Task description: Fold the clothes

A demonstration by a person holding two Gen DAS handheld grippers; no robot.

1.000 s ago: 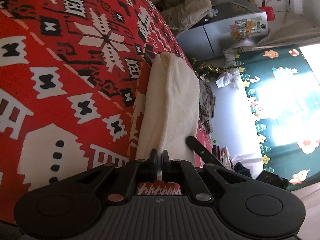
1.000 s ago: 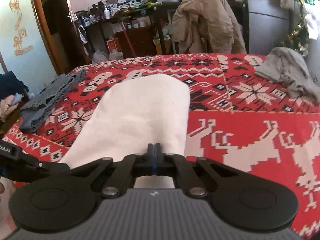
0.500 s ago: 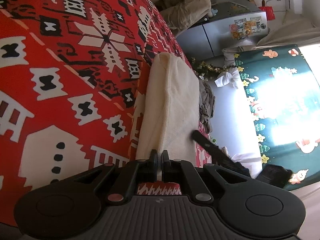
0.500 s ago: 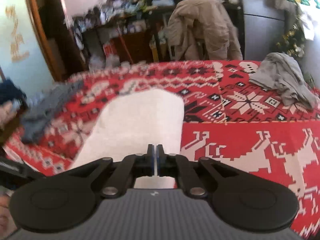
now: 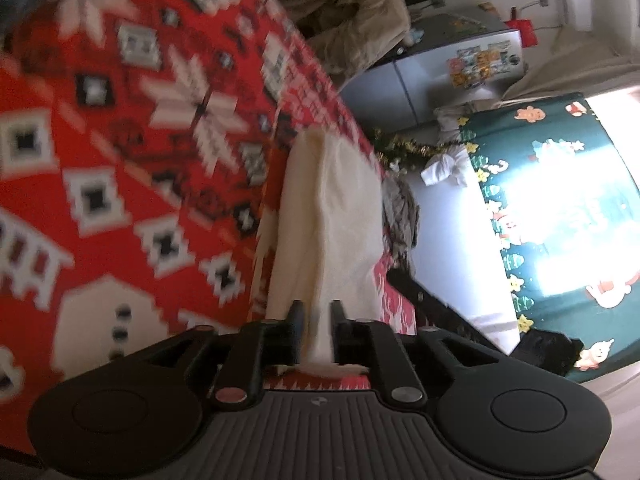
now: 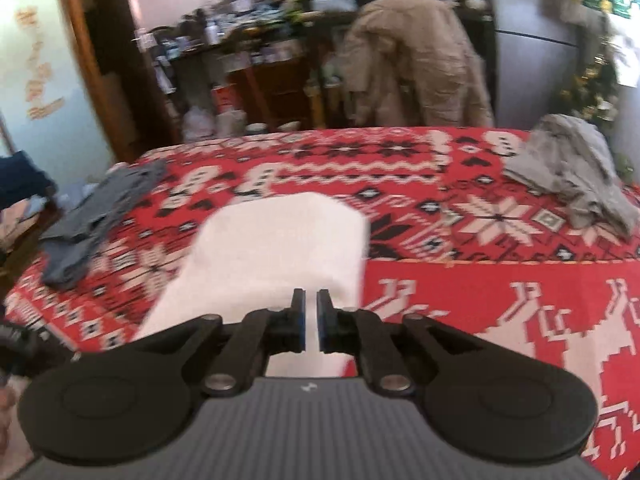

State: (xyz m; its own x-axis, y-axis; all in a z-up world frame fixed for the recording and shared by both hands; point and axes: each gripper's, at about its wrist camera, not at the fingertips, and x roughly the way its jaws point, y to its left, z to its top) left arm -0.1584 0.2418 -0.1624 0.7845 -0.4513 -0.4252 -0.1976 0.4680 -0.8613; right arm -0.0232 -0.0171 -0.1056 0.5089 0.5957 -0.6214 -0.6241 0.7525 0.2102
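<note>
A folded cream cloth [image 5: 332, 208] lies on the red patterned tablecloth [image 5: 120, 160], running away from my left gripper [image 5: 317, 320]. The left jaws stand slightly apart, with the cloth's near edge loose in the gap. In the right wrist view the same cream cloth [image 6: 280, 248] is a long folded strip ahead of my right gripper [image 6: 311, 312]. Its fingers are a little apart over the cloth's near end, and white fabric shows through the gap. Both views are blurred by motion.
A crumpled grey garment [image 6: 576, 168] lies at the table's far right and a blue-grey garment [image 6: 92, 216] at the left edge. A beige jacket [image 6: 416, 60] hangs on a chair behind the table. Cluttered shelves and a fridge stand beyond.
Both grippers were shut on the cream cloth's near edge; now both have opened a little. The right gripper has risen and tilted, and the cloth has settled lower on the table.
</note>
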